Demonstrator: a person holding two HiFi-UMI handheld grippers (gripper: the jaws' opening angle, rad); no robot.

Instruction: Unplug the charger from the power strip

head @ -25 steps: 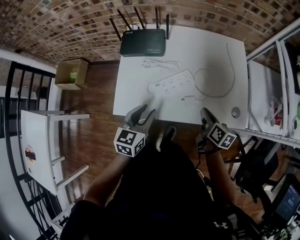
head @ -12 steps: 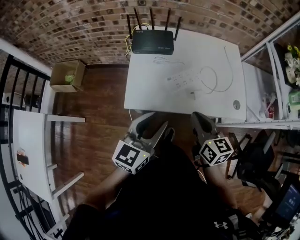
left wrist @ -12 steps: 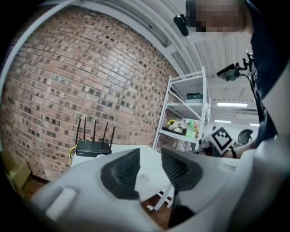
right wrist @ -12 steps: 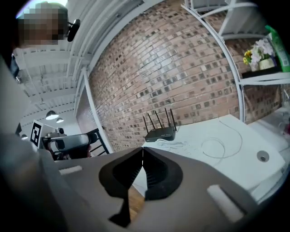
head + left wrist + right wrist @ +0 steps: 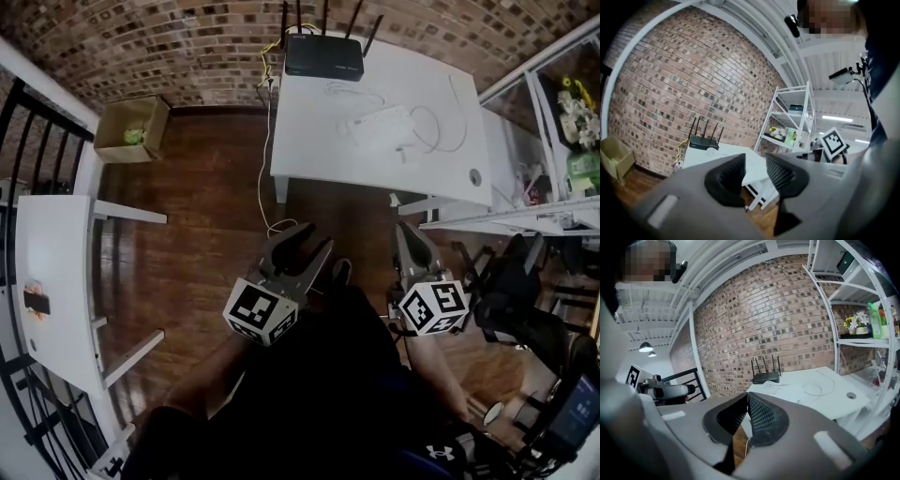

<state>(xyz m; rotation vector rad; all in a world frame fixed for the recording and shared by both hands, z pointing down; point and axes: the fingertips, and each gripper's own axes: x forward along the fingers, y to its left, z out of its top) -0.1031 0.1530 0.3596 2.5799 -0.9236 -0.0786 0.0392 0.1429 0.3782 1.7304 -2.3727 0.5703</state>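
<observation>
Both grippers hang close in front of the person's dark torso, over the wooden floor [image 5: 197,244]. They are well apart from the white bench [image 5: 309,145] at the far side, so neither is placed to work on anything. The left gripper [image 5: 316,239] points about level toward the bench with its jaws released. They have just been closing a little, yet a clear gap stands between the ribbed pads and nothing is in it. The right gripper [image 5: 406,234] tips slightly downward with its jaws clenched pad against pad on nothing. On the bench the white power strip [image 5: 380,124] lies near the middle. The black router [image 5: 323,58] sits at the far edge against the brick wall, where its yellow cable [image 5: 268,112] can drop to the floor. The charger [image 5: 405,154], as far as I can make out, is the small white piece at the end of the looped white cord [image 5: 441,131], just beside the strip's near edge. It is too small for me to tell whether it touches a socket, but I judge it to be out and lying flat. With 2 empty grippers this far from the bench, I read the unplugging as either done or not in hand.
</observation>
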